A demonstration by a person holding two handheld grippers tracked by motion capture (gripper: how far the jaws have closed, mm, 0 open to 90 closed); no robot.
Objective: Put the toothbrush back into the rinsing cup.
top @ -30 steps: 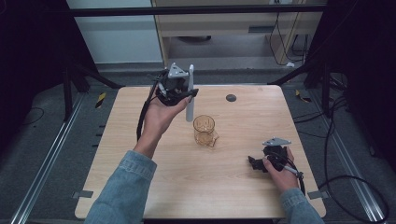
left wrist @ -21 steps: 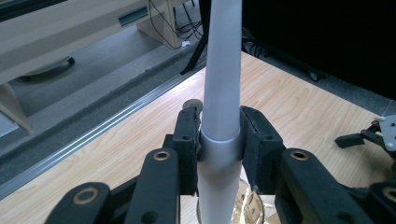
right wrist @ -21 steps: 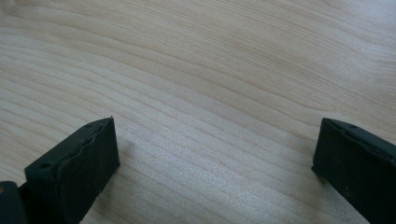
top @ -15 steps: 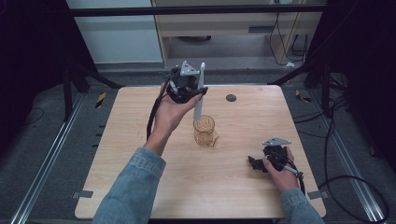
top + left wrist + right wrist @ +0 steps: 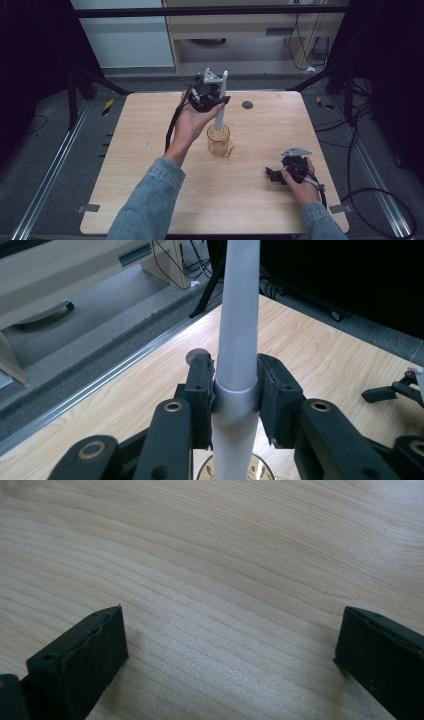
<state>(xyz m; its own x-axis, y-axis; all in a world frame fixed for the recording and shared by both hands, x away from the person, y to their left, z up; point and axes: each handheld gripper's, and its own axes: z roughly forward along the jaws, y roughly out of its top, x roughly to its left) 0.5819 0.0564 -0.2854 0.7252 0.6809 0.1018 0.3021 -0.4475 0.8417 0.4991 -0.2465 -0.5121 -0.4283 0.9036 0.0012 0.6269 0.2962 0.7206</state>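
My left gripper [image 5: 216,100] is shut on a pale grey rod-shaped tool [image 5: 220,97], held nearly upright above an amber glass mug [image 5: 219,140] in the middle of the table. The rod's lower end dips into the mug's mouth. In the left gripper view the two black pads [image 5: 202,390] clamp the grey rod [image 5: 239,340] at a seam, with the mug's rim [image 5: 260,471] just below. My right gripper [image 5: 274,175] rests low on the table near the front right. Its jaws stand wide apart over bare wood [image 5: 225,605] with nothing between them.
A small dark round disc [image 5: 247,105] lies on the wooden table [image 5: 140,150] behind the mug. Cables trail on the floor at the right. A cabinet stands beyond the table's far edge.
The left hand has carried the grey rod to the right and a little down, from beside the mug to over it, so its lower end now enters the mug. The right hand has stayed put.
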